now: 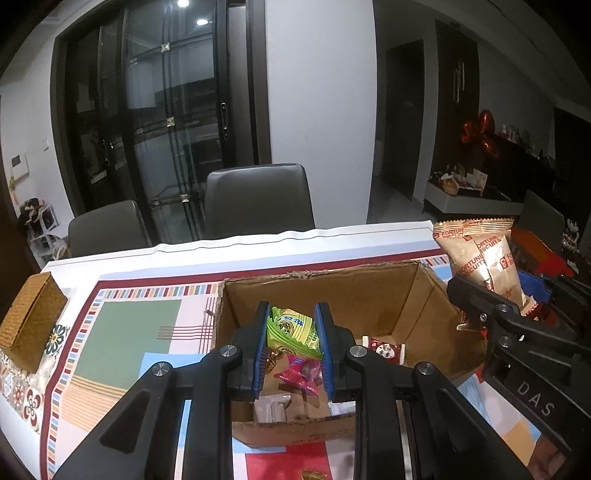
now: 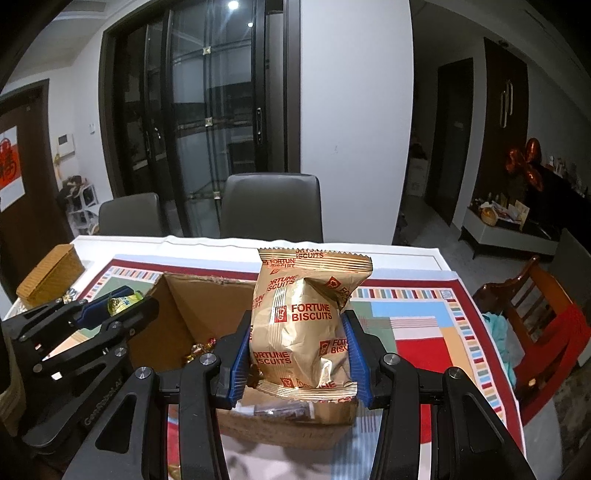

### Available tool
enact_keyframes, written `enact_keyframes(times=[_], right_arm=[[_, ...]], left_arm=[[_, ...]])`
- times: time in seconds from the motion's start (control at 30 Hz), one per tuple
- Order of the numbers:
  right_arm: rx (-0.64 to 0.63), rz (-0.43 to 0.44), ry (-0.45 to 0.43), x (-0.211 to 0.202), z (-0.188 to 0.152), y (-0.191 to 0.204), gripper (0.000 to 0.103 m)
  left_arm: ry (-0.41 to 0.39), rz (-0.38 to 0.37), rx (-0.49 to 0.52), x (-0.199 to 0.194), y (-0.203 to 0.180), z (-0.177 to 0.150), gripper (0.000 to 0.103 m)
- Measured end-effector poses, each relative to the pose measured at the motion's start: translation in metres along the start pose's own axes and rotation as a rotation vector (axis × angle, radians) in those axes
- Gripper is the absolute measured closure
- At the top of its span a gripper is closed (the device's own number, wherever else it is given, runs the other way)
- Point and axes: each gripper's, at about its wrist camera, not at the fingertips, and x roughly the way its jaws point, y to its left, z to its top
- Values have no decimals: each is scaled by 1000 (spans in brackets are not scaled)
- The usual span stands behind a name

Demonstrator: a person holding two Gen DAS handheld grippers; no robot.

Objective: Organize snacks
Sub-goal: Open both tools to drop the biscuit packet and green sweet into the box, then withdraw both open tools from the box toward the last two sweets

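Left wrist view: your left gripper (image 1: pixel 291 328) pinches a green snack packet (image 1: pixel 293 329) above the open cardboard box (image 1: pixel 417 299).
Box contents: a pink candy (image 1: pixel 301 373) and a red-white packet (image 1: pixel 384 349) lie inside.
Right wrist view: your right gripper (image 2: pixel 301 347) clamps the Fortune Biscuits bag (image 2: pixel 306 321) upright, over the box's near edge.
Table: a wicker box (image 2: pixel 51 275) sits far left on the patterned tablecloth (image 2: pixel 417 314).

Two gray chairs (image 2: pixel 271 205) are standing behind the table (image 1: pixel 258 240), dark glass doors (image 2: pixel 207 110) are shining with ceiling lights (image 2: pixel 232 5), and a white wall (image 2: pixel 354 110) is beside them.
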Motion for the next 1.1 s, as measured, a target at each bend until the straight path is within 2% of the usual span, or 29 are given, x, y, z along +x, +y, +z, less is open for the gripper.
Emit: enact_keyframes(times=[0.3, 0.5, 0.57, 0.63, 0.67, 0.7, 0.83, 1.1], right_arm=[[-9, 18, 64, 21, 0, 0, 56], [-11, 14, 72, 26, 0, -2, 54], [-12, 19, 76, 28, 0, -2, 50], [-9, 14, 77, 28, 0, -4, 36], [-5, 1, 74, 27, 0, -5, 25], [-3, -11, 69, 26, 0, -6, 20], [4, -50, 55, 22, 2, -10, 15], [12, -74, 38, 12, 5, -12, 15]], left_arm=[[30, -20, -7, 10, 2, 0, 79], [46, -25, -3, 12, 1, 0, 77], [49, -28, -9, 12, 2, 1, 70], [43, -18, -18, 9, 3, 2, 50], [33, -11, -22, 6, 4, 2, 47], [27, -3, -22, 6, 4, 2, 44], [18, 6, -29, 2, 6, 4, 32], [-18, 35, -33, -10, 9, 8, 20]])
